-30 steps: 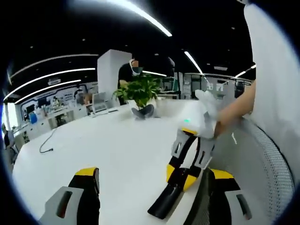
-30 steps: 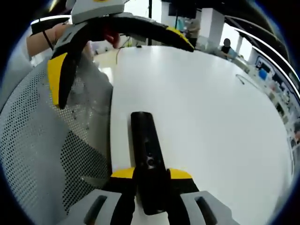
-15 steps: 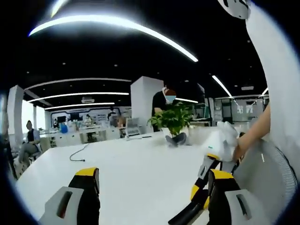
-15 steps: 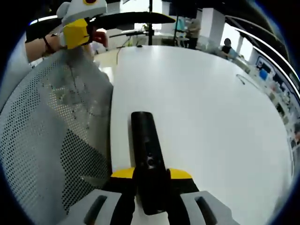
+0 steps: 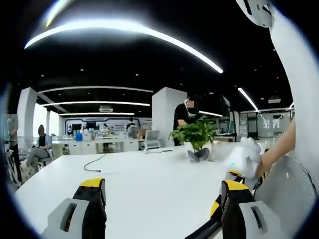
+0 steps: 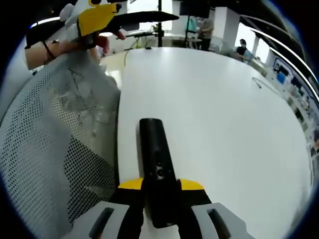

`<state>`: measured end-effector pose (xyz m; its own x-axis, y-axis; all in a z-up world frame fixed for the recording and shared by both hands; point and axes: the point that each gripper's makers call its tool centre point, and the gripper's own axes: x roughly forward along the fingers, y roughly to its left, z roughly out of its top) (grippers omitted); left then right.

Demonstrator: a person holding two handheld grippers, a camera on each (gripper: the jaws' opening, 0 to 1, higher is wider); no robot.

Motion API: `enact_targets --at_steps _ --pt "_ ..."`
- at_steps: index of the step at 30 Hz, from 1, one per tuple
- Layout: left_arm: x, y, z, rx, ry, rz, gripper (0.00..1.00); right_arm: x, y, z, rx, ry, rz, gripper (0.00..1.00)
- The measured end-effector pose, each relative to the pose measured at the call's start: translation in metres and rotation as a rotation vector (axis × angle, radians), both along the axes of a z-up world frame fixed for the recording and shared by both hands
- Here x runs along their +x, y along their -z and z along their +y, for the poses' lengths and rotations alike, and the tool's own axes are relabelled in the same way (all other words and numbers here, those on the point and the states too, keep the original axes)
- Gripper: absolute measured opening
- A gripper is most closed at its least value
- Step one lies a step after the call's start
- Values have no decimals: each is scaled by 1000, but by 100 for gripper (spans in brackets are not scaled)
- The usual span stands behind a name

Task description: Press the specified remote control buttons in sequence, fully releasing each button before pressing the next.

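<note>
A black remote control (image 6: 155,159) points away over the white table (image 6: 219,114), and my right gripper (image 6: 160,188) is shut on its near end, yellow fingertips (image 6: 192,184) on either side. Small buttons show on its top face. My left gripper (image 5: 162,201) stands open with nothing between its jaws, looking level across the table. It appears in the right gripper view at the upper left as a yellow and black left gripper (image 6: 107,16) held up by a hand (image 6: 65,45), well above and behind the remote. The remote's tip (image 5: 199,231) peeks in low in the left gripper view.
A grey mesh chair back (image 6: 50,149) stands close along the table's near edge beside the remote. A potted plant (image 5: 197,135) sits on the far side of the table, with a person (image 5: 187,112) behind it. A cable (image 5: 92,164) lies on the table.
The left gripper has lifted and tilted up, so its view now looks across the room. In the right gripper view it has drawn back to the upper left. The remote and right gripper stay put.
</note>
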<state>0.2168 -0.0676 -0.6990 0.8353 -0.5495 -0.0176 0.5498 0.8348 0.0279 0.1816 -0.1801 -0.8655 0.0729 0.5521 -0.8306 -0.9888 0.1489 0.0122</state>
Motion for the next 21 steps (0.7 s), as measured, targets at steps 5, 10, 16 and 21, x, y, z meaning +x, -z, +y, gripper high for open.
enact_targets --at_steps 5,10,16,21 --pt "1 2 2 -1 -6 9 100 1 -1 0 -10 -9 19 21" --pt "2 4 7 -16 -26 26 100 8 0 0 -31 -15 11 21" --pt "3 6 7 -23 -27 39 100 21 0 -1 -51 -25 13 21" --pt "3 6 10 -27 -35 41 100 31 0 -3 -65 -33 14 21"
